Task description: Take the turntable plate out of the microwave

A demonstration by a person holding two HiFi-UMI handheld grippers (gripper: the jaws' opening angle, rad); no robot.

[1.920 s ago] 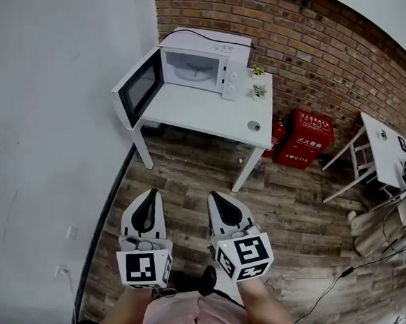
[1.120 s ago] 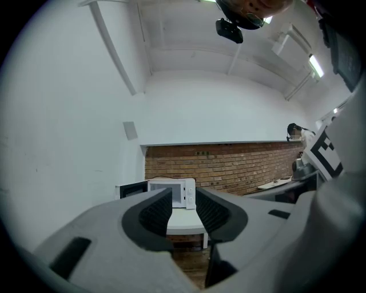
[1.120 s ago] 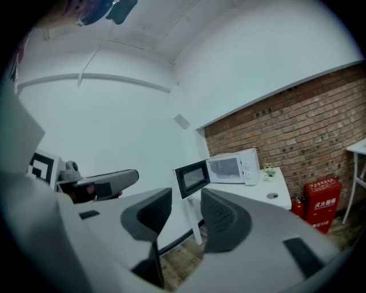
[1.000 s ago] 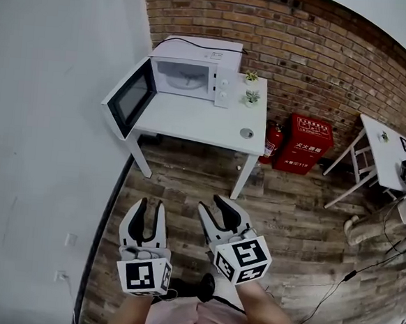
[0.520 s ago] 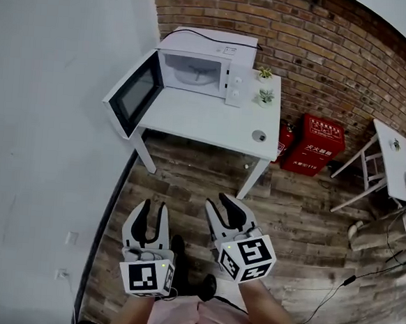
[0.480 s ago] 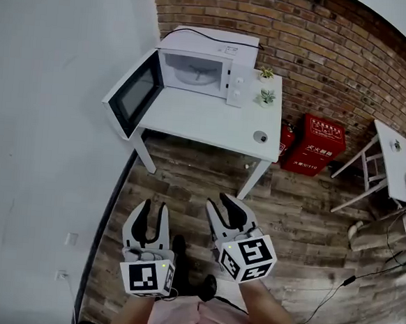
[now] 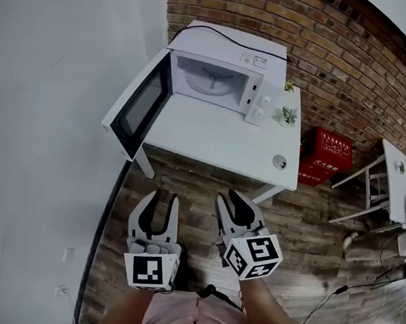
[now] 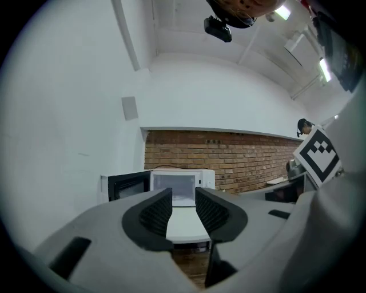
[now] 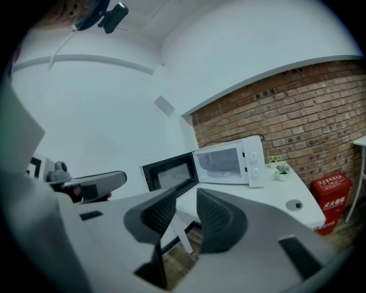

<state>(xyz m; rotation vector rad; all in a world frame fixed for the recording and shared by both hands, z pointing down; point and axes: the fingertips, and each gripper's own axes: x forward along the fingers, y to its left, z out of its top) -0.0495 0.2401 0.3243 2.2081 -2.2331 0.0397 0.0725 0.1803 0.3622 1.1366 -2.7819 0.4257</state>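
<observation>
A white microwave (image 7: 227,72) stands at the back of a white table (image 7: 211,141), its door (image 7: 141,107) swung wide open to the left. The glass turntable plate (image 7: 213,82) lies inside the cavity. Both grippers hang over the wooden floor, short of the table's front edge. My left gripper (image 7: 165,198) is open and empty and points level at the microwave (image 8: 182,187). My right gripper (image 7: 234,199) is to its right; its jaws are closing with nothing between them. In the right gripper view the microwave (image 9: 229,161) shows past that gripper (image 9: 187,212).
Two small potted plants (image 7: 288,114) stand right of the microwave and a small round object (image 7: 280,161) lies near the table's right front corner. A red extinguisher box (image 7: 328,150) sits by the brick wall. Another white table (image 7: 398,173) is at far right. A white wall runs along the left.
Both grippers have come forward and now sit close to the table's front edge; the microwave looks larger and nearer. The right gripper's jaws have narrowed.
</observation>
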